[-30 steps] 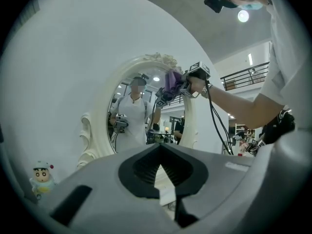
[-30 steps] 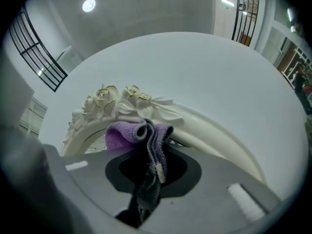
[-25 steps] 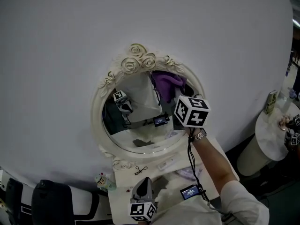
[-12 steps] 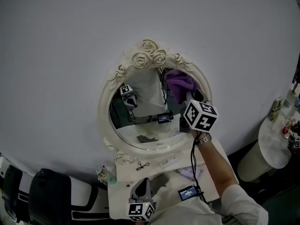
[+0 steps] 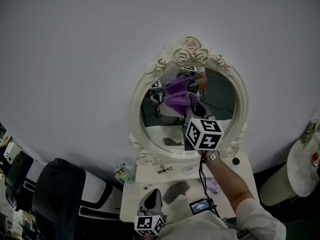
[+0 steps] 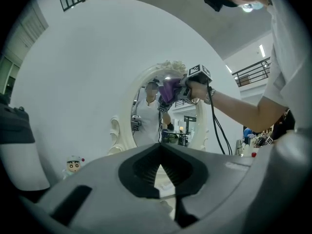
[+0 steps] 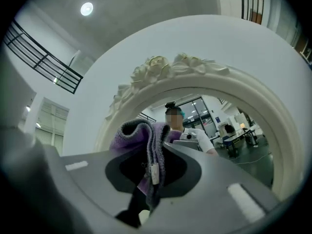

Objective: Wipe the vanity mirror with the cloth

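Observation:
An oval vanity mirror (image 5: 220,91) in a cream frame with carved roses stands against the white wall. My right gripper (image 5: 190,115) is raised in front of the glass, shut on a purple cloth (image 5: 181,102) that presses against the upper left of the mirror. In the right gripper view the purple cloth (image 7: 145,143) bunches between the jaws, with the mirror (image 7: 229,130) filling the view. My left gripper (image 5: 151,202) hangs low over the vanity table (image 5: 235,181), shut and holding nothing; in its own view the left gripper (image 6: 160,147) faces the mirror (image 6: 146,116).
On the vanity table lie small items: a dark flat piece (image 5: 176,190), a black hair clip (image 5: 164,170), a small white object (image 5: 188,169), and a figurine (image 5: 121,172) at the left edge. A black chair (image 5: 60,194) stands lower left; a round white table (image 5: 305,169) at right.
My right gripper has carried the purple cloth leftward and slightly down across the glass. The head view has shifted, so the mirror now sits further right. The left gripper has stayed put.

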Tool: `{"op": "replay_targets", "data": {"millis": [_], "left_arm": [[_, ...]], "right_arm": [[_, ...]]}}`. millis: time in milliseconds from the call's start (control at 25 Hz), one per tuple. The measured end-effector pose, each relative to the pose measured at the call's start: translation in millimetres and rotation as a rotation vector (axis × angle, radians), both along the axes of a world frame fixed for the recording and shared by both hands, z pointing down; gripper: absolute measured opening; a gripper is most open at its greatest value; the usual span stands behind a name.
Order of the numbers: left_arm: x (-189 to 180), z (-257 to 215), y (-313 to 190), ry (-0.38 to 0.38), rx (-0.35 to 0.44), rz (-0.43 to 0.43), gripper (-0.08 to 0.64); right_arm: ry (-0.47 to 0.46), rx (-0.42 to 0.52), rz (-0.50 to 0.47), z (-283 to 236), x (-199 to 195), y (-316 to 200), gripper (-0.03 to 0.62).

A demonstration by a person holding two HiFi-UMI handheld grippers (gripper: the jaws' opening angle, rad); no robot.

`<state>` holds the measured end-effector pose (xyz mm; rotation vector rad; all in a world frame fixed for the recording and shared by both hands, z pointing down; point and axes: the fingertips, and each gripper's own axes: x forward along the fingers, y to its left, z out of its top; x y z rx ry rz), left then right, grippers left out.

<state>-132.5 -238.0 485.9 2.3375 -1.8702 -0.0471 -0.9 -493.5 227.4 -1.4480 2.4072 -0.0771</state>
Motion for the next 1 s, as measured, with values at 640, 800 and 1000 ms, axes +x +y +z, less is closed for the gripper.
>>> {"op": "replay_targets", "data": {"millis": [640, 800, 1000], "left_arm": [[-84.6, 3.4, 76.9, -0.004, -0.015, -0.315, 0.0], [-90.6, 4.6, 79.5, 0.0, -0.024, -0.316, 0.0], [-75.0, 4.5, 61.0, -0.003, -0.017, -0.245, 0.0]], "right_arm": [[-0.018, -0.018, -0.061, -4.5, -116.8, -8.8, 0.054], [-0.005, -0.007, -0.026, -3.5, -109.6, -10.2, 0.054], [0.004, 0.001, 0.014, -2.2, -82.5, -17.4, 0.055]]}}
